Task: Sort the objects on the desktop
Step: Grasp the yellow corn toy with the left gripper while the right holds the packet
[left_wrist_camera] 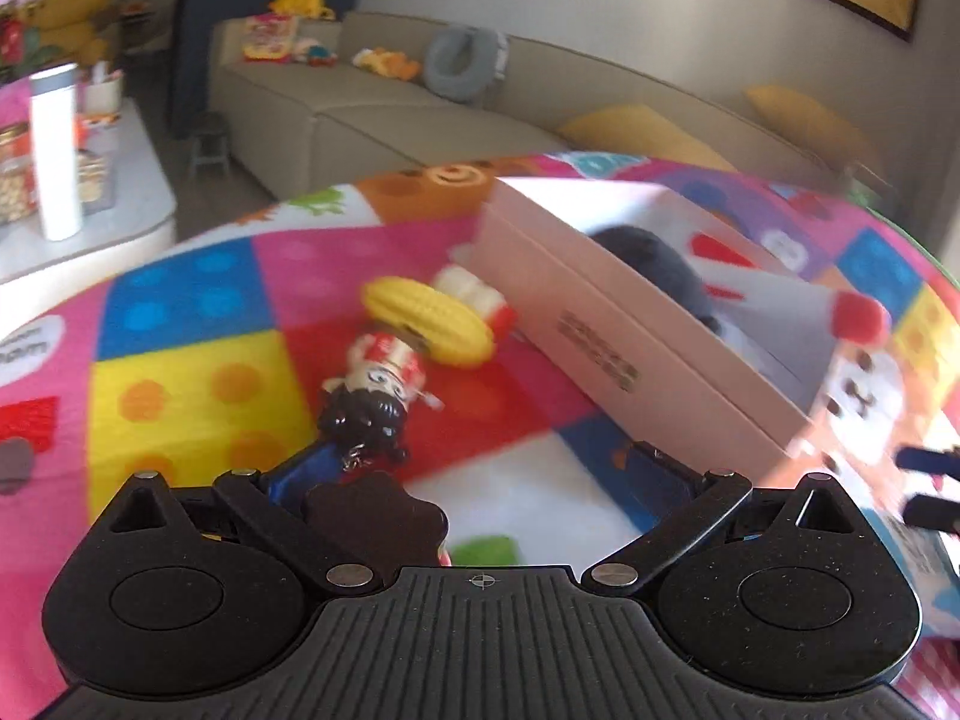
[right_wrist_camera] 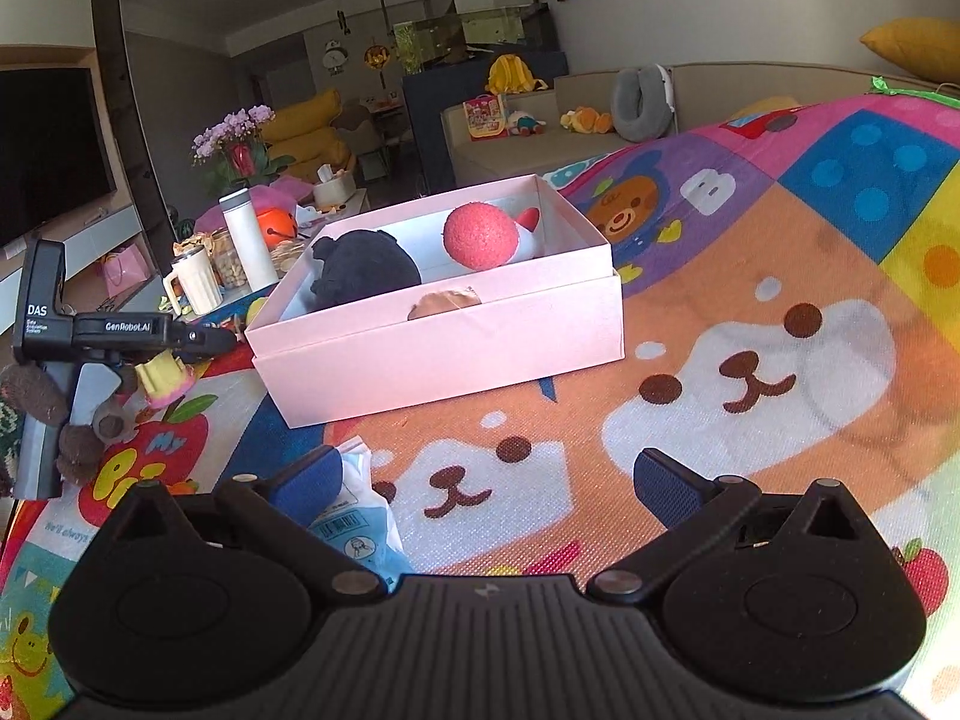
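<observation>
My left gripper [left_wrist_camera: 465,462] stands open over the colourful play mat. A doll [left_wrist_camera: 378,384] with black hair and a red-and-white striped outfit lies just ahead of its left finger. Beyond the doll are a yellow corn toy [left_wrist_camera: 426,318] and a white-and-red toy [left_wrist_camera: 474,294]. A dark brown scalloped piece [left_wrist_camera: 372,516] sits close to the left finger. The pink box [right_wrist_camera: 444,354] holds a black soft item [right_wrist_camera: 360,267] and a red ball [right_wrist_camera: 480,234]. My right gripper [right_wrist_camera: 486,480] is open, with a light blue packet [right_wrist_camera: 360,516] beside its left finger, not pressed.
The left gripper [right_wrist_camera: 204,339] shows at the left of the right wrist view, beside the box. A low table [left_wrist_camera: 90,240] with a white bottle [left_wrist_camera: 57,150] and jars stands past the mat's left edge. A beige sofa [left_wrist_camera: 360,114] runs behind.
</observation>
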`<state>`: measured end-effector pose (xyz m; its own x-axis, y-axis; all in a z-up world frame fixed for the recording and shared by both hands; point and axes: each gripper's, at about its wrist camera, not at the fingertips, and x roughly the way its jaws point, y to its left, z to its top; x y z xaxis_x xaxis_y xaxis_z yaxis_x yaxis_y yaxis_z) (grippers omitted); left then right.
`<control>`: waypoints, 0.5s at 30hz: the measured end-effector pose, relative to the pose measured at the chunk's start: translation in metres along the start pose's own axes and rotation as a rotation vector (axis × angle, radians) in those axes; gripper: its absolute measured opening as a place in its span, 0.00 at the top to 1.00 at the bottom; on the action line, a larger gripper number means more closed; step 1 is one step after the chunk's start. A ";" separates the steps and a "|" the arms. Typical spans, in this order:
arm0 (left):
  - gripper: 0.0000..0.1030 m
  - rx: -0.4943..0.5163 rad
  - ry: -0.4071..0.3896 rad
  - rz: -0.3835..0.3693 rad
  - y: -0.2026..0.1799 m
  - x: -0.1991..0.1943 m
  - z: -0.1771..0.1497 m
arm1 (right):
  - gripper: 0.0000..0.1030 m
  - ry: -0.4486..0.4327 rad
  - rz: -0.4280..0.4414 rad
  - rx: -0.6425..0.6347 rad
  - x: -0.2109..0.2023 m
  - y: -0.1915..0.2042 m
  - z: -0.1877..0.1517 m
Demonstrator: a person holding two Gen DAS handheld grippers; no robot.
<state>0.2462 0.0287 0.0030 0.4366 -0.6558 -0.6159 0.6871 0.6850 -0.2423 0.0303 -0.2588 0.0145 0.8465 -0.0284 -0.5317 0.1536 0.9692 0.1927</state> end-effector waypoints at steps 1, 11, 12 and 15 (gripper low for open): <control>0.00 0.030 0.015 -0.044 -0.012 -0.002 -0.005 | 0.00 -0.001 -0.002 -0.001 0.000 0.000 0.000; 0.04 -0.073 -0.103 0.292 -0.028 -0.016 0.050 | 0.00 -0.006 0.000 -0.002 -0.001 0.000 -0.001; 0.11 -0.098 -0.108 0.321 -0.020 -0.006 0.058 | 0.00 -0.007 0.000 -0.001 -0.001 0.000 -0.001; 0.40 -0.189 -0.079 0.318 0.009 0.022 0.078 | 0.00 -0.012 -0.002 0.004 -0.002 0.000 -0.001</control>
<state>0.3072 -0.0044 0.0454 0.6593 -0.4182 -0.6248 0.3941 0.9000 -0.1865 0.0285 -0.2588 0.0146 0.8524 -0.0333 -0.5219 0.1573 0.9680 0.1953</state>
